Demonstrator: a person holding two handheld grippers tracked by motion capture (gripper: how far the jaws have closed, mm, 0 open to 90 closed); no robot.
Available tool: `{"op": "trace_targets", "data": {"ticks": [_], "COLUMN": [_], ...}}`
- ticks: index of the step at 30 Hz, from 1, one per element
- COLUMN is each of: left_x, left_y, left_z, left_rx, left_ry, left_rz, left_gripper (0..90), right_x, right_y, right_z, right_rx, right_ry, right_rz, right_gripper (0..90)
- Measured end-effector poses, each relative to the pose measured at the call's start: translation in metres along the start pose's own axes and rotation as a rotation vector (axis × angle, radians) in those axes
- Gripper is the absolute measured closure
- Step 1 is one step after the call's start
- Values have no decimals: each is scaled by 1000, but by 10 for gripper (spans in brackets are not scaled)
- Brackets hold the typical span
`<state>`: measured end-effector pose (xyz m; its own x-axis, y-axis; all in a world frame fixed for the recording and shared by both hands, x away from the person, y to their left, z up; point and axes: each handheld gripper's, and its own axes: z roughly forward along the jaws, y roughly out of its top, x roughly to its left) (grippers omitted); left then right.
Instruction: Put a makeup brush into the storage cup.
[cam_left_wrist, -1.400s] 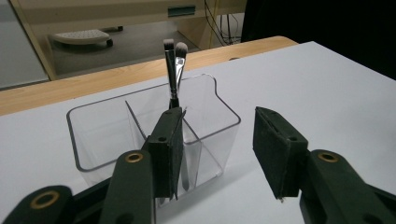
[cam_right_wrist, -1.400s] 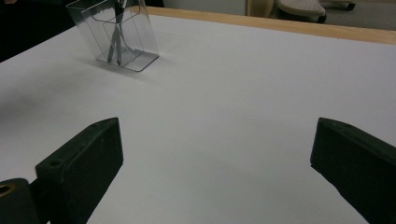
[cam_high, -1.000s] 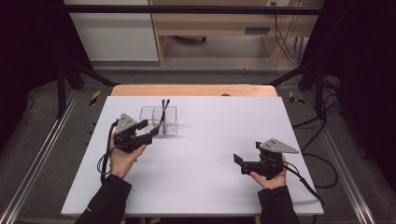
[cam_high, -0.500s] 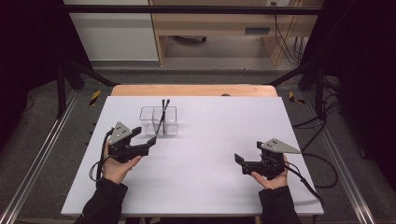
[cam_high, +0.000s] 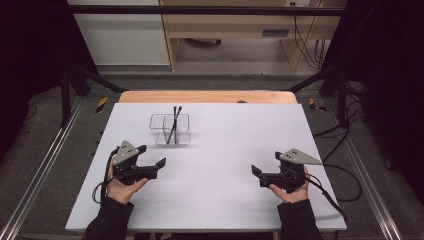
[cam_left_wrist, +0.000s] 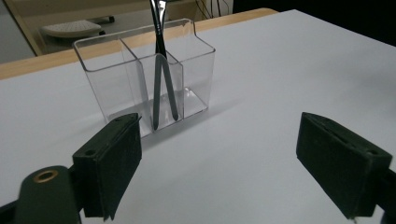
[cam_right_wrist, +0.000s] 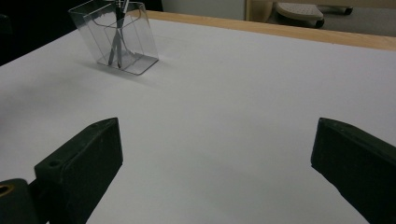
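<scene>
- A clear plastic organiser with three compartments (cam_high: 170, 129) stands upright on the white tabletop (cam_high: 220, 150), toward its far left part
- Two slim dark pens (cam_high: 173, 124) lean crossed in its middle compartment, tips down
- The left tool (cam_high: 150, 157), in the person's left hand (cam_high: 121, 185), sits near the organiser on its near side, apart from it; its jaws have just been opening and stand wide with nothing between them
- The right tool (cam_high: 260, 172) rests low over the near right of the tabletop, well apart from the organiser, jaws spread wide on bare tabletop
</scene>
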<state>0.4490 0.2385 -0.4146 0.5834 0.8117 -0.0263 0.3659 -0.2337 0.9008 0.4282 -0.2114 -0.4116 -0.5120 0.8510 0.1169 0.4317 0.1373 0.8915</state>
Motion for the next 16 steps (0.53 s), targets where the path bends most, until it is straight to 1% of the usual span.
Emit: {"op": "trace_targets", "data": {"ticks": [5,8,11,16], "left_x": [3,5,6,10], "left_y": [-10,-14,-17,-20], "left_z": [-5,-6,-8,-11], "left_rx": [10,12,16,15], "left_ry": [6,14,19,21], "left_rz": [-32,-43,-43,-55], "left_gripper": [120,116,113,109], "right_x": [-1,-1,-1,-3], "right_y": [0,-1,-1,-1], "right_z": [0,0,-1,-1], "right_rx": [3,5,5,4], "right_ry": [2,4,6,5], "right_rz": [0,0,-1,8], "right_gripper": [25,25,25,25]}}
